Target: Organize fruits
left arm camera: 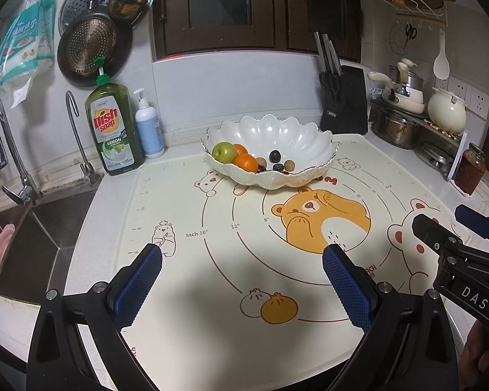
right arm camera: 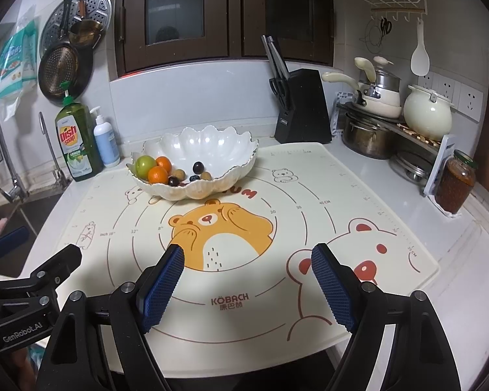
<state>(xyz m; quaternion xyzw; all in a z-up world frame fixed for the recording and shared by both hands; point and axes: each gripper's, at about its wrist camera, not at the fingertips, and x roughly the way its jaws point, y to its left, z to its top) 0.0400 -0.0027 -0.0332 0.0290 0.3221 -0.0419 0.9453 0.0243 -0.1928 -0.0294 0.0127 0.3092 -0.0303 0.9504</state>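
A white scalloped bowl (left arm camera: 290, 137) (right arm camera: 212, 143) stands at the far side of the bear-print mat (left arm camera: 212, 215) (right arm camera: 244, 277). In it lie a green apple (left arm camera: 224, 152) (right arm camera: 146, 165), two oranges (left arm camera: 246, 163) (right arm camera: 157, 174), a dark plum (left arm camera: 274, 155) (right arm camera: 198, 166) and several small round fruits. My left gripper (left arm camera: 243, 260) hovers open over the near part of the mat, well short of the bowl, nothing between its blue pads. My right gripper (right arm camera: 247, 259) is open too, beside it on the right, also empty.
A sink (left arm camera: 26, 234) with taps lies to the left, with a dish soap bottle (left arm camera: 112, 130) and pump bottle (left arm camera: 148, 127) behind it. A knife block (left arm camera: 344, 101) stands behind the bowl. Pots, a kettle and a jar (right arm camera: 454, 185) crowd the right side.
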